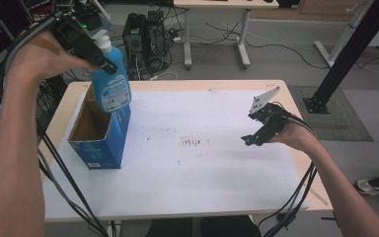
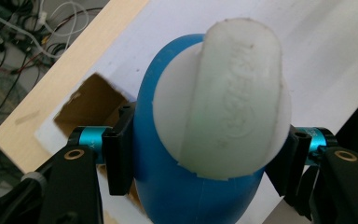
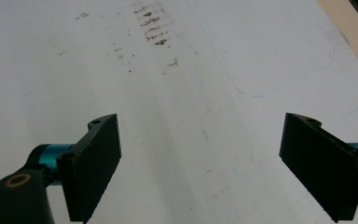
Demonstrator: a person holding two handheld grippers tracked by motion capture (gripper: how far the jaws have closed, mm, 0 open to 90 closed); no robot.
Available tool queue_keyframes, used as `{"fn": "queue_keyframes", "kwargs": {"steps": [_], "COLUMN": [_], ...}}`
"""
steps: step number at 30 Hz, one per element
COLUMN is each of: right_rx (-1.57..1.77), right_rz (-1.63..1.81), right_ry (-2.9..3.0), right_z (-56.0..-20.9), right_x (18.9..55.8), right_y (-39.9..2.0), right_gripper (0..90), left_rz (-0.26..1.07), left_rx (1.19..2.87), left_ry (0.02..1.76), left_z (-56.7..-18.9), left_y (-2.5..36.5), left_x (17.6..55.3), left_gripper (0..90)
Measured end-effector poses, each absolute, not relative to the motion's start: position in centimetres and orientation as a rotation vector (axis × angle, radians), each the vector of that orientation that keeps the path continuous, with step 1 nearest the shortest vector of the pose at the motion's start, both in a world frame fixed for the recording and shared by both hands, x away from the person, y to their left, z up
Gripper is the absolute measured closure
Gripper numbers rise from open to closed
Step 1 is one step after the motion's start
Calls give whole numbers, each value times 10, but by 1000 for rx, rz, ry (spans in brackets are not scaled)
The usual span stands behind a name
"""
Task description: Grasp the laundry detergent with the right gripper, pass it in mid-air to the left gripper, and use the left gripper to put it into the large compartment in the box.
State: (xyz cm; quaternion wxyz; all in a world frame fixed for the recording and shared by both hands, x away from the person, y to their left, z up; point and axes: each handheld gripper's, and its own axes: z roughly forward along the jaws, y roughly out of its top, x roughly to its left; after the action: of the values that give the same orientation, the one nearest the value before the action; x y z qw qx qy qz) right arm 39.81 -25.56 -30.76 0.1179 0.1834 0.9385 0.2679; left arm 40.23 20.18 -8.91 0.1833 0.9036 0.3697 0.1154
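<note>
A blue bottle (image 1: 110, 84) with a white cap (image 1: 104, 43) hangs above the open blue cardboard box (image 1: 101, 131) at the table's left. My left gripper (image 1: 98, 61) is shut on the bottle's upper part, raised well above the table. In the left gripper view both black pads (image 2: 120, 156) press on the bottle (image 2: 168, 186) below its white cap (image 2: 228, 102), and the box's brown inside (image 2: 91, 105) lies underneath. My right gripper (image 1: 256, 133) hovers low over the white sheet at the right, open. Between its pads (image 3: 95, 165) there is just bare sheet.
A white sheet (image 1: 192, 163) with a patch of brown marks (image 1: 193, 142) covers the wooden table (image 1: 296, 98). Beyond the far edge stand computer cases (image 1: 145, 34), cables and a desk's legs. A black frame post (image 1: 348, 54) rises at the right.
</note>
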Motion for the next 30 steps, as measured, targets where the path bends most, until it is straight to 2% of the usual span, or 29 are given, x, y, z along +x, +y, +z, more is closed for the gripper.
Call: {"fn": "queue_keyframes", "kwargs": {"steps": [14, 30], "right_rx": [544, 545], "right_rz": [739, 704], "right_ry": [2745, 2766], "right_z": [-313, -318], "right_x": [396, 399], "right_y": [-250, -253], "right_gripper": [119, 119], "left_rz": [325, 272], "left_rx": [2514, 2544], "left_ry": [1206, 1207], "left_z": [-115, -161], "left_y": [243, 254], "left_x": [403, 408], "left_gripper": [372, 372]}}
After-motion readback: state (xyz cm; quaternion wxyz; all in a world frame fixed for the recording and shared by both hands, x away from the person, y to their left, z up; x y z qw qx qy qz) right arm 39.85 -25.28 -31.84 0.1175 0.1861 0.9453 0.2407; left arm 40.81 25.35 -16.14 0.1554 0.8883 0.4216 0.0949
